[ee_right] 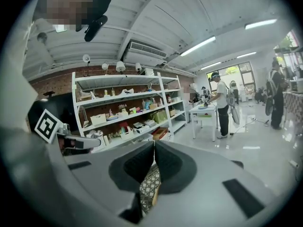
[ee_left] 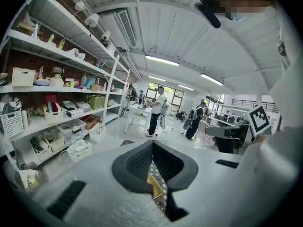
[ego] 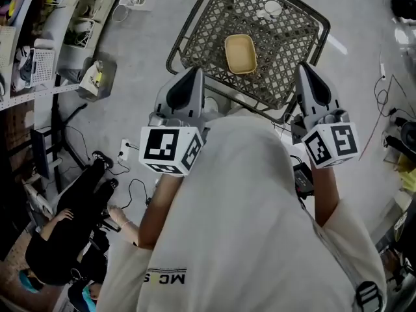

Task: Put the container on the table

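Seen from the head view, the yellow container [ego: 240,53] lies on the lattice table [ego: 286,41], near its middle. The left gripper [ego: 195,74] and right gripper [ego: 303,67] are held apart from it, close to the person's chest, one on each side. In the left gripper view the jaws press tip to tip with nothing between them, and part of the container [ee_left: 155,187] shows below. In the right gripper view the jaws likewise meet, empty, above a strip of the table [ee_right: 149,186].
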{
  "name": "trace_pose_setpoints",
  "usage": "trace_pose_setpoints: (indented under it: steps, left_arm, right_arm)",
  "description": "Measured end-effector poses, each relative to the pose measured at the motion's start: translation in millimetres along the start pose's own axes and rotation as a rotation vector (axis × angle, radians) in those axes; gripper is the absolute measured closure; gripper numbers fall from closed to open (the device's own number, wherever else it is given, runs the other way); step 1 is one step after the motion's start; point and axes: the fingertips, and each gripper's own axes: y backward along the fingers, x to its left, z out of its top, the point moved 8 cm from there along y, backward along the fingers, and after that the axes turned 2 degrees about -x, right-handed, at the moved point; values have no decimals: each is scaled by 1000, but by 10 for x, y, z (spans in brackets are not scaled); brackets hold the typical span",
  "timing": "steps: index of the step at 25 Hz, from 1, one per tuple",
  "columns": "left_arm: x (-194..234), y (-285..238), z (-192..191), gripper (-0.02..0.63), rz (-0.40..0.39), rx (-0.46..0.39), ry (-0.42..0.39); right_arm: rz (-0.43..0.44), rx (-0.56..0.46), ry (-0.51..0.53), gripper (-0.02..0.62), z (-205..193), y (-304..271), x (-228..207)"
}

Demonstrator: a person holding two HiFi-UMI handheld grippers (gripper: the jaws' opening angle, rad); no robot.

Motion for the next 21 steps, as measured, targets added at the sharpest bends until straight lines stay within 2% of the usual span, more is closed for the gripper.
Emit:
trace_pose_setpoints:
  steps: [9,14,21]
  left_arm:
    - [-37,-15,-32,583,-32,5,17]
    - [-30,15,-21,583,-33,5,17]
    - [-99,-23,-75,583,-42,16,24]
  right_arm:
    - [27,4,60,574,34,32,127]
    - [57,-12,35,574,37,47,187]
    - [55,-2,42,574,8,76,121]
